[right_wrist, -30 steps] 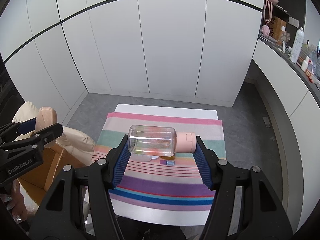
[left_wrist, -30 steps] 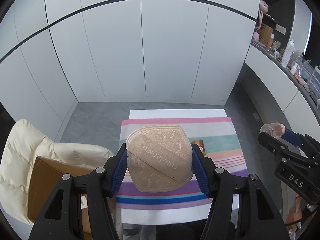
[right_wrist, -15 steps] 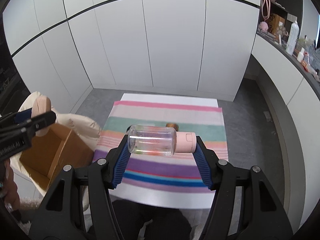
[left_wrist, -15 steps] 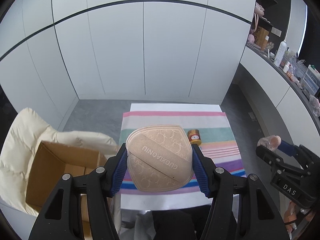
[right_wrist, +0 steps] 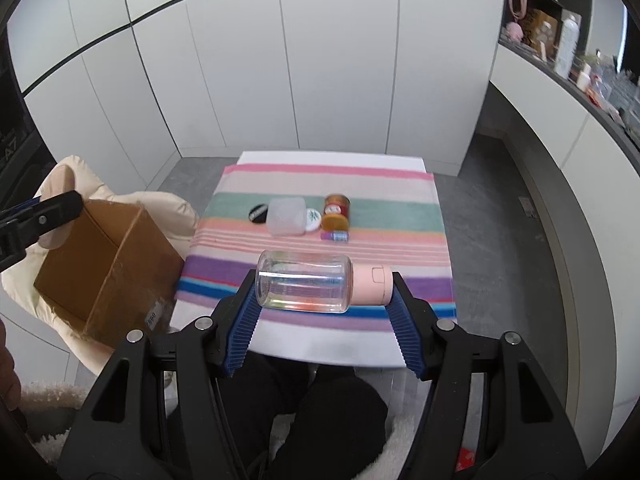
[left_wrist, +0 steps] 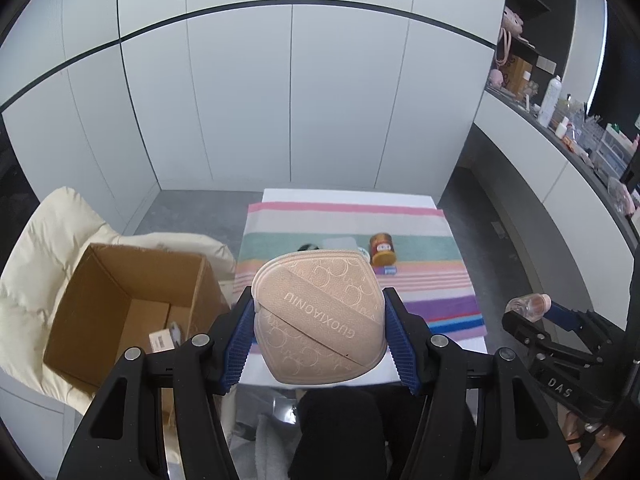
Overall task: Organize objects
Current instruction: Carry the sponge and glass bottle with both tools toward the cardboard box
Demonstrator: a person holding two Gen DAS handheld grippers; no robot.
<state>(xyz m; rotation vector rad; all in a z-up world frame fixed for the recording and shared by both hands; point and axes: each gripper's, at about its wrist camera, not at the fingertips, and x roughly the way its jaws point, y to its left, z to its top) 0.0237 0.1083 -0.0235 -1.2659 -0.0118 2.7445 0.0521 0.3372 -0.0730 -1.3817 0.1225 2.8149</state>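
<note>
My left gripper is shut on a beige powder puff printed with lettering, held in the air near the table's front edge. My right gripper is shut on a clear bottle with a pink cap, held sideways above the table's near edge. An open cardboard box sits to the left on a cream jacket; it also shows in the right wrist view. The right gripper with the bottle shows at the right of the left wrist view.
On the striped cloth lie a clear plastic lid, a black round compact, a white round lid, an orange-red jar and a small blue-pink tube. A counter with bottles runs along the right.
Both grippers have pulled back toward me and up from the table with their objects. The cardboard box has come fully into view at the left.
</note>
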